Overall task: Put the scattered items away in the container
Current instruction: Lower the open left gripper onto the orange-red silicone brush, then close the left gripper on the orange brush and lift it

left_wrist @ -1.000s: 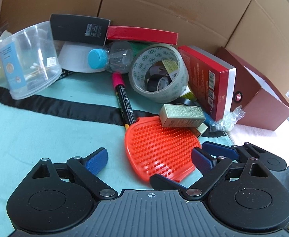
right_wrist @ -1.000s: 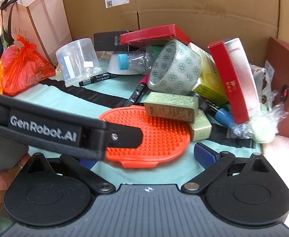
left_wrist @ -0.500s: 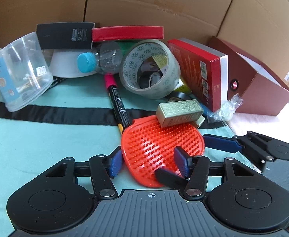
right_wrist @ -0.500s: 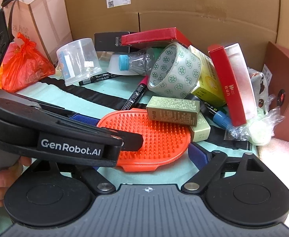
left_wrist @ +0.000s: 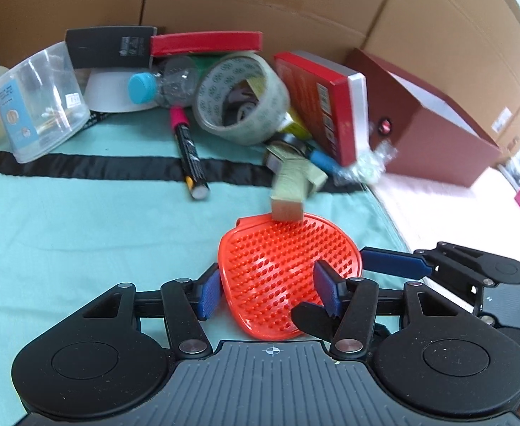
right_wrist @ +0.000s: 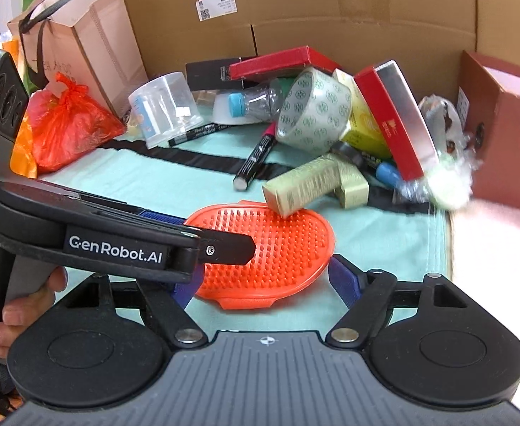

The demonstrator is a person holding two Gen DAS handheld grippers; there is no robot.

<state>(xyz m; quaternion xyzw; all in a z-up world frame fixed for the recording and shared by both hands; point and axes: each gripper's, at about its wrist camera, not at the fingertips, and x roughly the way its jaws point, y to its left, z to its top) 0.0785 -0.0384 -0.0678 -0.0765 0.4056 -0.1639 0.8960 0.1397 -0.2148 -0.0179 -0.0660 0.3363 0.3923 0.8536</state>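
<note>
Left wrist view shows the left tool [left_wrist: 267, 291] low in the picture, with the orange brush [left_wrist: 285, 269] between its two blue pads. The pads have just been closing, and now they squeeze the brush: one pad is on its 9 o'clock edge and the other presses on its bumpy top. The brush sits on a blue-green cloth [left_wrist: 82, 234] with a black stripe. At the brush's 12 o'clock edge a gold box [left_wrist: 290, 191] leans down with one end on the bumps. It looks blurry. At 11 o'clock from the brush lies a black marker [left_wrist: 189, 149] with a pink cap. Past the gold box, at 12 o'clock, stands a roll of tape [left_wrist: 242, 99], and a red box [left_wrist: 317, 106] leans just beside it. A clear tub [left_wrist: 36, 103] lies on its side at 10 o'clock. A dark red box [left_wrist: 437, 135] stands at 2 o'clock. In the right wrist view, the right tool [right_wrist: 265, 284] has the same brush between its pads too. These pads have also just been closing, and they press the brush at its 3 o'clock and 9 o'clock edges. The left tool reaches in from 9 o'clock, with fingers [right_wrist: 0, 316] of a hand on its grip.
</note>
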